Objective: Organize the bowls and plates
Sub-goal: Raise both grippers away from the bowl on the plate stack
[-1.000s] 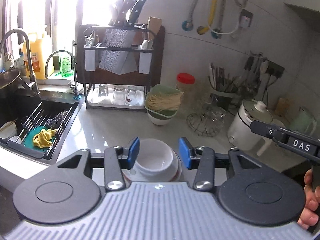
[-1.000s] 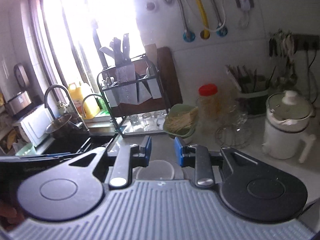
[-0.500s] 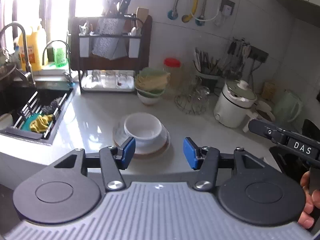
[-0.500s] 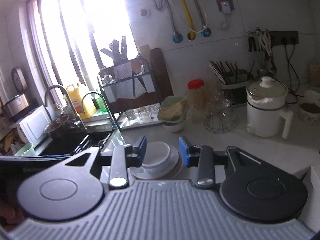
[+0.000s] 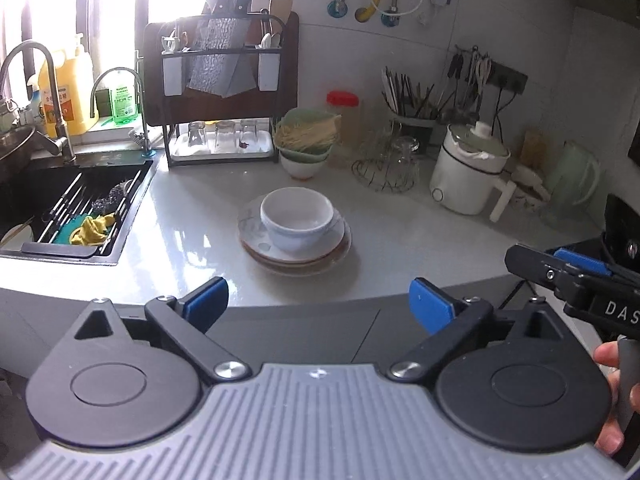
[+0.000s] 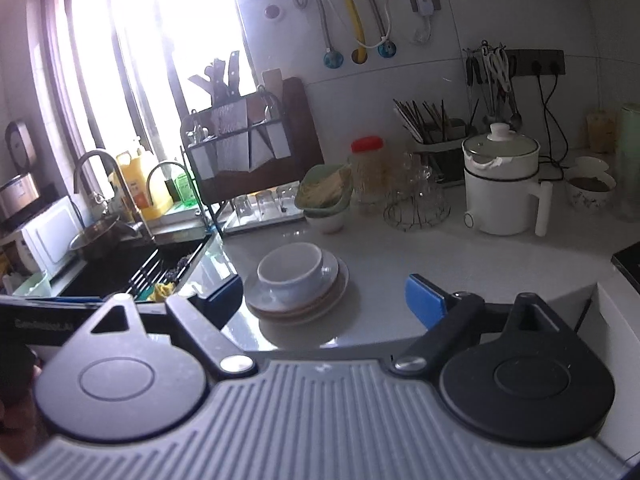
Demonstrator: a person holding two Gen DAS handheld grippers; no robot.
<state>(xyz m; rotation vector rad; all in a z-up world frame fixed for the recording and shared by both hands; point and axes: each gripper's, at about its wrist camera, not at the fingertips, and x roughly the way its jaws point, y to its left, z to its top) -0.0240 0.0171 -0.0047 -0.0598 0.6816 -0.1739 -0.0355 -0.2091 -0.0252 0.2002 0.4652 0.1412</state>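
A white bowl (image 5: 297, 216) sits on a stack of plates (image 5: 316, 258) on the pale counter. It also shows in the right wrist view as the bowl (image 6: 290, 270) on the plates (image 6: 320, 300). My left gripper (image 5: 318, 304) is open and empty, held back from the counter's front edge, well short of the stack. My right gripper (image 6: 324, 298) is open and empty, also behind the counter edge. The right gripper's tip shows at the right of the left wrist view (image 5: 560, 272).
A black sink (image 5: 72, 208) with a rack and yellow cloth lies left. At the back stand a knife and glass rack (image 5: 224, 92), a green bowl of noodles (image 5: 306, 142), a wire stand with glasses (image 5: 386, 168) and a white electric pot (image 5: 470, 172).
Both grippers have pulled back and away from the bowl and plates and have opened wider. The stack stays in place on the counter.
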